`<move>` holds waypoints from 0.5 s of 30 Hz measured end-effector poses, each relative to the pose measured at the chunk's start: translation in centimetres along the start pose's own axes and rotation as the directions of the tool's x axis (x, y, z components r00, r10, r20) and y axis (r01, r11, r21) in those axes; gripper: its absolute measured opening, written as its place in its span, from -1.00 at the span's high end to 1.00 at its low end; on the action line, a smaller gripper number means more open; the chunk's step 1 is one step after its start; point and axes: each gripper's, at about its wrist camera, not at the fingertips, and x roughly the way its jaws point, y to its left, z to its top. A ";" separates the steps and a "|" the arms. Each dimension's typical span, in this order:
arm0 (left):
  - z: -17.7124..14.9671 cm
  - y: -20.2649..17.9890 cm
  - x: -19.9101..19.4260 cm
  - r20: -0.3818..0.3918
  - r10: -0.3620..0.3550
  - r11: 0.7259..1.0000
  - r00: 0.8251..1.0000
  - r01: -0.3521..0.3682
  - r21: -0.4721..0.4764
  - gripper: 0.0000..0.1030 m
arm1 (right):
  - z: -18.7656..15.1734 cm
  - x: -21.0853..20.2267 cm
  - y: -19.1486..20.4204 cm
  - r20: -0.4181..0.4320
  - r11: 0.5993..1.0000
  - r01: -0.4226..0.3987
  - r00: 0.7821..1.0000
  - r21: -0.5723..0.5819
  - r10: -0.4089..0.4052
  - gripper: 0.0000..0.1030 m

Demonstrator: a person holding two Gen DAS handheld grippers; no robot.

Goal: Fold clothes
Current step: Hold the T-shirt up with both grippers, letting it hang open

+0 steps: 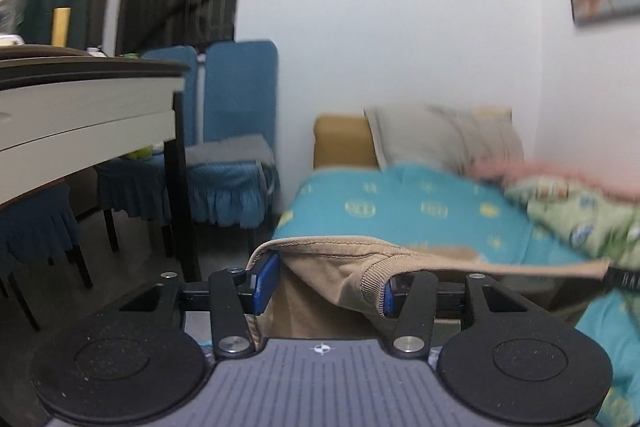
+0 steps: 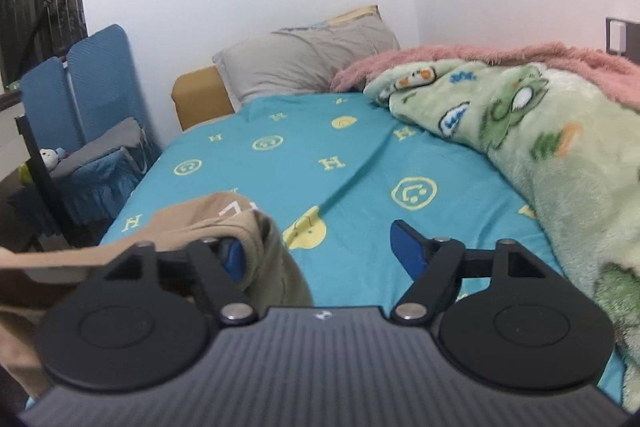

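Left gripper [image 1: 326, 291]: blue pads spread wide, tan garment [image 1: 340, 283] draped across both, ribbed hem over the right pad [image 1: 390, 297]; whether the fabric was actually gripped could not be determined. Right gripper [image 2: 320, 251]: jaws spread; tan garment [image 2: 224, 227] hung over its left finger [image 2: 232, 259], right finger [image 2: 408, 247] bare above the sheet. Garment was held up over the near left edge of the bed. Teal patterned sheet [image 2: 304, 151] lay flat and open between grippers and grey pillow [image 2: 304, 59] at far end. Green blanket [image 2: 540, 147], pink one [image 2: 540, 55] behind, bounded the right side. Left of bed: blue-covered chairs [image 1: 232, 155], table edge [image 1: 80, 103].
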 end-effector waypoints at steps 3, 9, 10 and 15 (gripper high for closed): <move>2.0 0.6 -1.9 0.081 0.001 0.999 0.997 0.003 -0.050 -0.02 | 1.9 -2.4 0.5 0.065 0.999 -0.032 0.997 0.003 0.032 -0.45; 8.4 1.8 -6.1 0.243 -0.001 0.990 0.970 0.035 -0.135 -0.01 | 9.7 -8.7 2.2 0.210 0.991 -0.130 0.969 -0.012 0.129 -0.45; 9.9 2.1 -6.8 0.269 -0.004 0.988 0.963 0.045 -0.146 -0.01 | 11.4 -10.0 2.7 0.237 0.989 -0.144 0.961 -0.017 0.144 -0.45; 19.0 1.6 -12.6 0.400 0.014 0.998 0.916 0.010 -0.056 -0.33 | 19.8 -17.2 3.9 0.335 0.980 -0.198 0.923 -0.016 0.192 -0.45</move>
